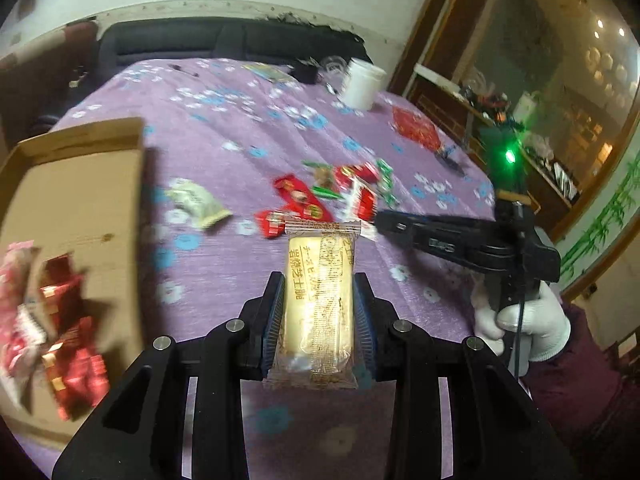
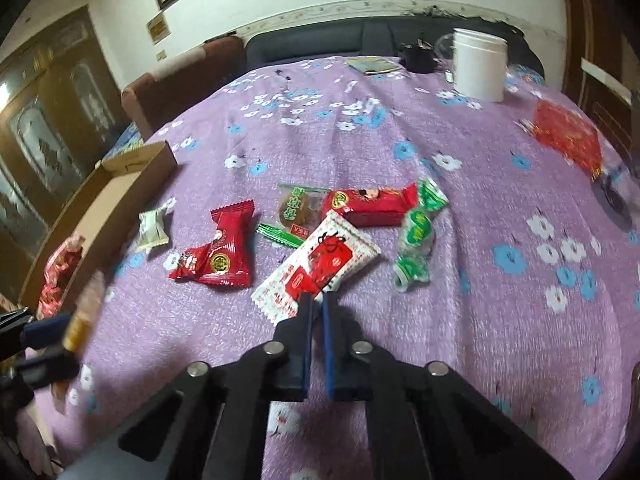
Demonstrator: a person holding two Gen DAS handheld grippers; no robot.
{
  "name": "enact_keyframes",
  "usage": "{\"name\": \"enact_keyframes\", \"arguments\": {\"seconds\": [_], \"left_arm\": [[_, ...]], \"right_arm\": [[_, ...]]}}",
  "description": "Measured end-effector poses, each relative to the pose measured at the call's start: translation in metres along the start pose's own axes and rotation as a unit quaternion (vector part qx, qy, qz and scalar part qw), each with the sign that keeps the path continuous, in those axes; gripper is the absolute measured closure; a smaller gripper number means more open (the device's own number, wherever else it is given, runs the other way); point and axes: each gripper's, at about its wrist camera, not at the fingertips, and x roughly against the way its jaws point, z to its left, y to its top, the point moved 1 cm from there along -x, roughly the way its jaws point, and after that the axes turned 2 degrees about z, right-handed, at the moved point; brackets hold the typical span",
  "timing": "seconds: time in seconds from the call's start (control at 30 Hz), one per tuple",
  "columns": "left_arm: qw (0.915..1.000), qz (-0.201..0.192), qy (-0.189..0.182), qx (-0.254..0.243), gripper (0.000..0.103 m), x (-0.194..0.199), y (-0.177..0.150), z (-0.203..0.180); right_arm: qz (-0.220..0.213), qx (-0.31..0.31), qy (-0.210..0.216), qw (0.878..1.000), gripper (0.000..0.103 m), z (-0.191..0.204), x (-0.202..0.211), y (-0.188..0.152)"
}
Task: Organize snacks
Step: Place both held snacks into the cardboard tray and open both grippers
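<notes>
Left wrist view, left tongs [image 1: 320, 304] pinching glossy oblong biscuit packet [image 1: 318, 280], crinkled seams

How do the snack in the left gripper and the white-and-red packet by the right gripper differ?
The tan cracker pack is clear-wrapped, long and narrow; the white-and-red packet is opaque with a red print. The cracker pack is clamped in the left gripper above the tablecloth; the packet lies on it at the shut right gripper. Both are sealed single snacks.

Seven loose snack packets [image 2: 224, 250] lie mid-table, one cardboard box [image 1: 76, 208] at left holding perhaps three more, one white jar [image 2: 480, 64] far right.
</notes>
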Motion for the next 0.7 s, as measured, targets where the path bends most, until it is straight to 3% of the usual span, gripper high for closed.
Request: {"name": "enact_keyframes", "arguments": {"seconds": [0.17, 0.3, 0.4, 0.5, 0.53, 0.57, 0.6, 0.7], "left_arm": [[0.9989, -0.016, 0.0, 0.044, 0.07, 0.024, -0.009, 0.037], [0.9972, -0.035, -0.003, 0.067, 0.07, 0.042, -0.018, 0.053], [0.9962, -0.042, -0.005, 0.076, 0.07, 0.048, -0.02, 0.061], [0.9954, -0.044, -0.005, 0.085, 0.07, 0.053, -0.023, 0.068], [0.9952, -0.046, -0.005, 0.087, 0.07, 0.055, -0.023, 0.069], [0.995, -0.048, -0.005, 0.088, 0.07, 0.057, -0.024, 0.07], [0.9947, -0.051, -0.004, 0.089, 0.07, 0.06, -0.025, 0.072], [0.9936, -0.062, 0.0, 0.095, 0.07, 0.07, -0.027, 0.082]], "right_arm": [[-0.01, -0.045, 0.017, 0.999, 0.093, -0.003, 0.012, -0.001], [-0.002, -0.089, 0.01, 0.996, 0.048, -0.009, 0.005, 0.008], [0.0, -0.092, -0.007, 0.996, 0.047, 0.0, -0.004, 0.021], [0.011, -0.079, -0.062, 0.995, 0.048, 0.013, -0.022, 0.033], [0.015, -0.068, -0.082, 0.994, 0.062, 0.017, -0.027, 0.035], [0.014, -0.055, -0.109, 0.992, 0.068, 0.022, -0.029, 0.036], [0.015, -0.042, -0.127, 0.991, 0.068, 0.027, -0.03, 0.036], [0.015, -0.032, -0.116, 0.993, 0.072, 0.031, -0.024, 0.028]]}}
